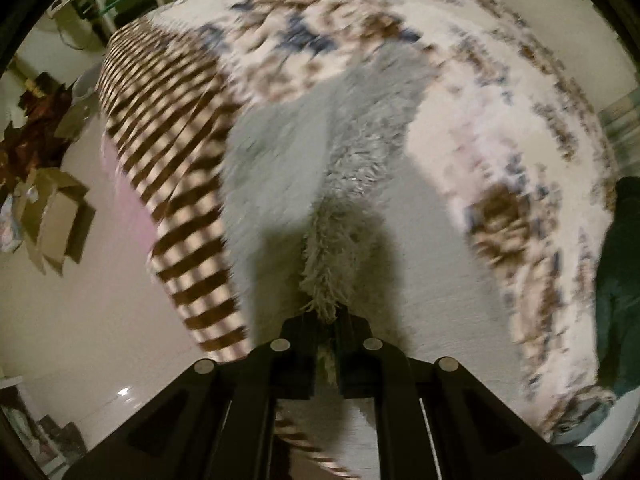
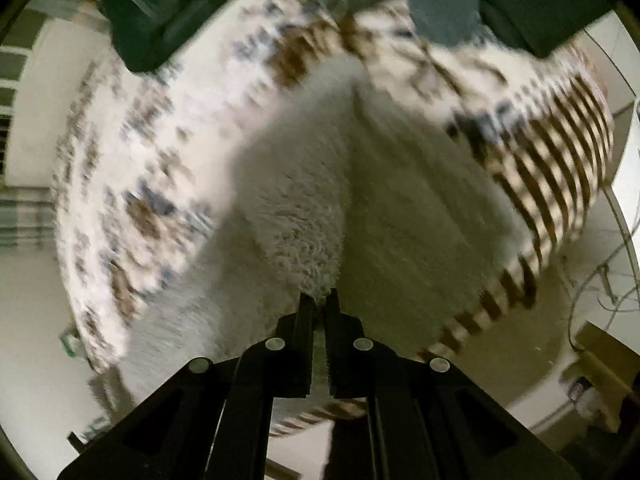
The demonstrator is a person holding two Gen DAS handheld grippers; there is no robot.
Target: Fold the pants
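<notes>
The pants (image 1: 304, 168) are light grey with a fluffy fleece inside, and lie stretched over a patterned bed cover (image 1: 480, 128). My left gripper (image 1: 326, 316) is shut on a fluffy edge of the pants, which hang from its jaws. In the right wrist view the same pants (image 2: 360, 200) run away from my right gripper (image 2: 320, 300), which is shut on another fluffy edge. Both views are blurred by motion.
The bed cover has a brown striped border (image 1: 172, 168) at its edge, over a pale floor (image 1: 100, 320). Cardboard boxes (image 1: 56, 220) stand on the floor at the left. Dark green clothes (image 2: 168, 12) lie at the far side of the bed.
</notes>
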